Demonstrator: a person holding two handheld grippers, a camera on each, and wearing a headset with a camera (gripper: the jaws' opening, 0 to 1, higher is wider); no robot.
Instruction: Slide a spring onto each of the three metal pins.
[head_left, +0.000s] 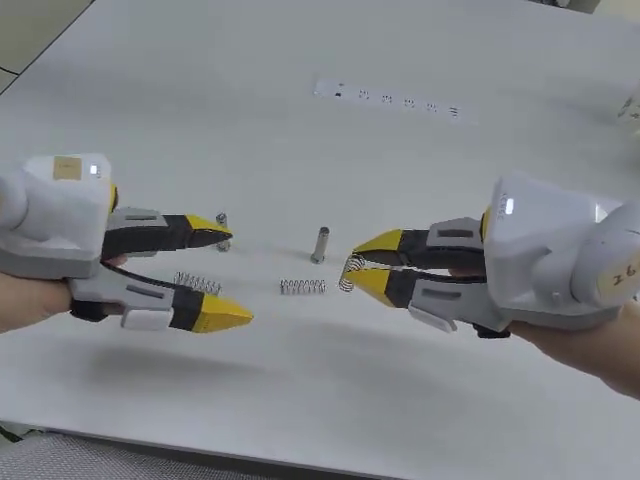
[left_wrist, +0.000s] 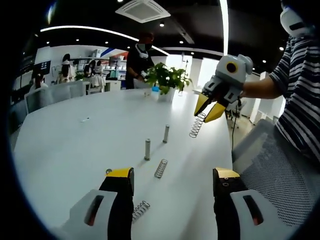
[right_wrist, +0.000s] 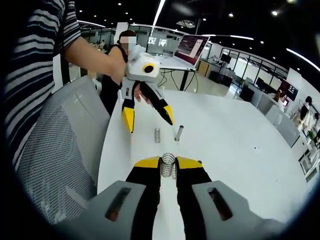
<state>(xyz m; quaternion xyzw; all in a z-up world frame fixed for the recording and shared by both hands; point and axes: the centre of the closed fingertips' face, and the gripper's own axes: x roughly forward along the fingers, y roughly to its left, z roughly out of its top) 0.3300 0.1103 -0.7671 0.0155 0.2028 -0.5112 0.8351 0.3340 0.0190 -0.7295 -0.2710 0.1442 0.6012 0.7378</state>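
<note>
Spring (head_left: 350, 272) clamped between the jaws of right gripper (head_left: 358, 265), held off the table just right of middle pin (head_left: 320, 243).

Head view: left gripper (head_left: 228, 277) well left of middle pin, jaws wide apart, gripping nothing. Loose spring (head_left: 302, 287) flat on the table just in front of middle pin. Second loose spring (head_left: 197, 283) further left, between the open jaws. For the step in hand, judged: turn the coil axis upright, centre the open end over a pin top, lower straight, let go only once seated. Keep the squeeze light so the coils don't crush. Pin beside the left gripper's upper tip mostly hidden; third pin not made out.

Left gripper view: own jaws apart at bottom. Far pin (left_wrist: 166, 133) just beyond middle pin (left_wrist: 147, 149). Right gripper (left_wrist: 204, 116) beyond that, spring (left_wrist: 196, 126) dangling tilted from its closed tips. Small stub (left_wrist: 108, 171) nearer than middle pin, likely the third pin, too small to be sure.

Right gripper view: spring (right_wrist: 168, 166) end-on in tight jaws, masking the table right behind it. Middle pin (right_wrist: 178, 132) past that; anything behind the left gripper (right_wrist: 149, 123) jaws hidden.
</note>
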